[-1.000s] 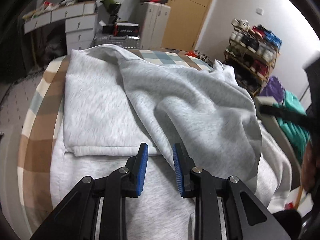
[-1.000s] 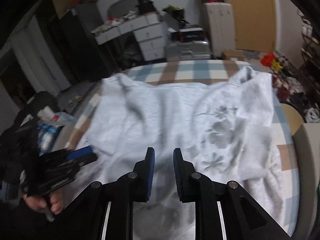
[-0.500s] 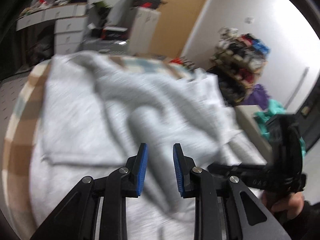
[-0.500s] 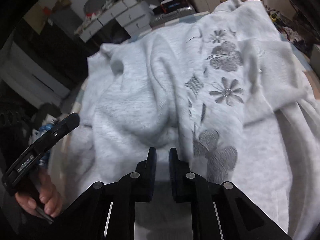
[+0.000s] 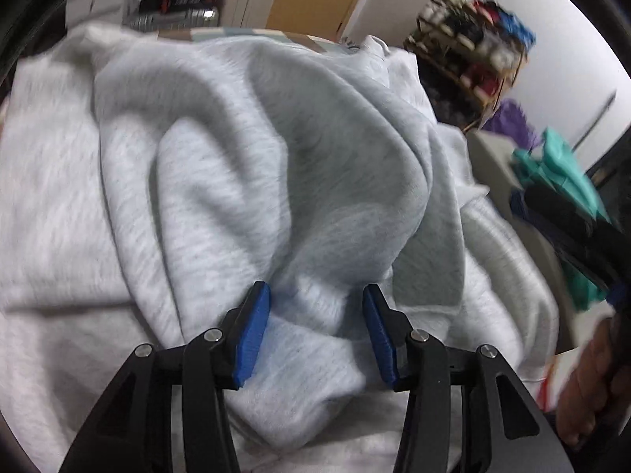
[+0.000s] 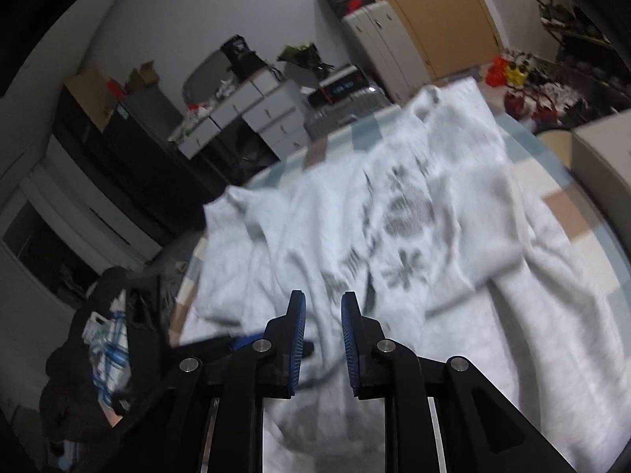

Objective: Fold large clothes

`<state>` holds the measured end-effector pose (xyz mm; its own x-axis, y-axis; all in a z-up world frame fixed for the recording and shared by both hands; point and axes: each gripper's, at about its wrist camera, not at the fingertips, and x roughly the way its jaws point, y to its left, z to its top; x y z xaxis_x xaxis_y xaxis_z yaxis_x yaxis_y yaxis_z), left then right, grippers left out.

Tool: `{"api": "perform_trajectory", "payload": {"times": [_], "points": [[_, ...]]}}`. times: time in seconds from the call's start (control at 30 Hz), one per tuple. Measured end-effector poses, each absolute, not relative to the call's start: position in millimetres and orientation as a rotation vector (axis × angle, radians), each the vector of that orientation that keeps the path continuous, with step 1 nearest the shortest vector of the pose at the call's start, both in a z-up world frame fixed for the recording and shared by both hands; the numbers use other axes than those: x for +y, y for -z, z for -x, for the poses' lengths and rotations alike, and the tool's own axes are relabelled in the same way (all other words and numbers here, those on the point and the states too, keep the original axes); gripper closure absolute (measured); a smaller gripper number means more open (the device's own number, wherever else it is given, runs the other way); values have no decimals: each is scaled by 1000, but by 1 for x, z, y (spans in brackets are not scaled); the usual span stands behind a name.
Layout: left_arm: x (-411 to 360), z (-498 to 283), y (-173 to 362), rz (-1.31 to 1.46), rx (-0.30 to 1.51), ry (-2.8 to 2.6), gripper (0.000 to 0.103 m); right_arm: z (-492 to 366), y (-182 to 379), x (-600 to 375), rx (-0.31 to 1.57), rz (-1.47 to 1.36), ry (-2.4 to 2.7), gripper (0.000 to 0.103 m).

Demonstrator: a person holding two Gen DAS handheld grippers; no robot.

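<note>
The grey sweatshirt [image 5: 244,149] is lying spread over the checked bed [image 6: 568,213], with its flower print [image 6: 406,213] facing up and one side already turned over the body, so it is making thick soft ridges. It is not yet lying flat, and I judge that the fold is only partly done.

The left hand-held gripper [image 5: 315,327] is hanging just over a raised fold of the cloth. Its jaws have just been opening and they are standing apart now. The ridge is passing between the blue pads [image 5: 252,335], but they are not pressing on it, probably because the person is preparing to take this fold.

The right hand-held gripper [image 6: 322,339] is pointing over the near edge of the sweatshirt. Its jaws have just been opening a little and a narrow gap is showing; nothing is held between them.

Behind the bed, white drawers [image 6: 252,110] and a shoe rack [image 5: 473,43] are standing well apart from the work. The picture is blurred, so fine details are not clear.
</note>
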<state>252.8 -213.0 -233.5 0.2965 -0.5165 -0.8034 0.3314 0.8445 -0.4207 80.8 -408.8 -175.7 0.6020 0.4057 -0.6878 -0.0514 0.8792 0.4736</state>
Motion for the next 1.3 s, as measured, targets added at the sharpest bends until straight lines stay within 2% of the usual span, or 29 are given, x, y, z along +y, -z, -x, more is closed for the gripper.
{"api": "perform_trajectory", "payload": {"times": [0.17,0.23,0.33,0.43,0.5,0.6,0.63,0.73,0.77,0.8,1.07,1.17,1.3], "points": [[-185,-257,240,396,1181,597,61,-140,168,-359,940,-247,-317,85],[-178,-254,238,417,1174,592,61,-156,196,-348,1040,-231,-286,85],[-168,-248,228,399,1120,546,60,-164,256,-354,1189,-364,-251,86],[-158,-240,215,434,1034,572,61,-152,253,-360,1157,-392,-255,87],[-155,-235,205,402,992,569,60,-142,232,-369,1118,-433,-238,82],[-147,-231,188,359,941,507,60,-106,205,-387,1023,-550,-212,81],[-144,-237,181,353,923,457,60,-90,197,-391,984,-573,-213,77],[-126,-253,161,328,870,332,57,-43,181,-393,880,-540,-194,47],[-119,-264,158,329,867,315,47,-33,180,-390,865,-523,-186,46],[-111,-275,156,326,877,295,42,-31,181,-384,867,-513,-189,46],[-104,-398,158,317,1020,184,42,-39,181,-370,895,-546,-278,46],[-109,-430,174,356,1068,189,42,-42,185,-370,911,-552,-305,46],[-124,-459,186,276,1075,133,42,-48,189,-368,928,-552,-328,46]]}}
